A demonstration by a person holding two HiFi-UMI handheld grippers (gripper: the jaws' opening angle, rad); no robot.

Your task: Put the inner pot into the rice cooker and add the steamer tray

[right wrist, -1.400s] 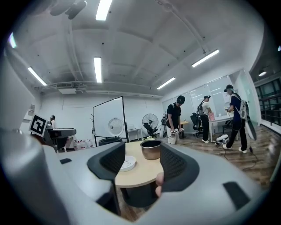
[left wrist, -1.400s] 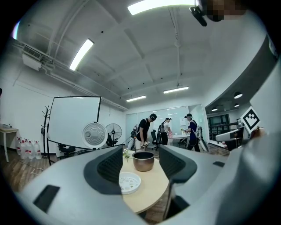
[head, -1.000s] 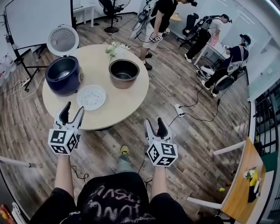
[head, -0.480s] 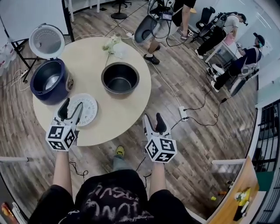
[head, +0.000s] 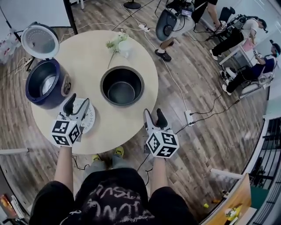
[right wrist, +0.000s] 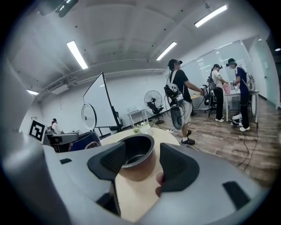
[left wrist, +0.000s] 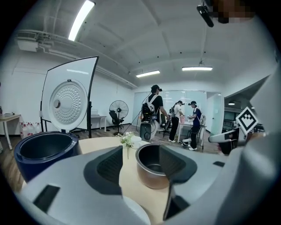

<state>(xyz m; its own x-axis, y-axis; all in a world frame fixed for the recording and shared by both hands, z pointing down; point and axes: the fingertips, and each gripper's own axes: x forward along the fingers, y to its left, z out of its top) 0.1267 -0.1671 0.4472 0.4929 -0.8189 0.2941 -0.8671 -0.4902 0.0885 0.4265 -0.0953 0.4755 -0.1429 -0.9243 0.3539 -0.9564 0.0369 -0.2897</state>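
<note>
A dark metal inner pot [head: 122,85] [left wrist: 154,165] [right wrist: 136,157] stands empty near the middle of the round wooden table [head: 94,52]. The navy rice cooker [head: 45,83] [left wrist: 41,151] sits at the table's left with its white lid [head: 40,41] raised. A white perforated steamer tray [head: 88,117] lies flat near the front edge, partly under my left gripper [head: 76,103], which hovers open over it. My right gripper [head: 153,117] is open at the table's front right edge, short of the pot, holding nothing.
A small sprig of white flowers [head: 117,43] lies at the table's far side. Several people [head: 184,13] with equipment stand and sit beyond the table at the upper right. A power strip and cables [head: 190,117] lie on the wood floor right of the table.
I have stepped closer to the table: both grippers moved forward over its front edge. The left one now hangs over the steamer tray; the right one nears the pot.
</note>
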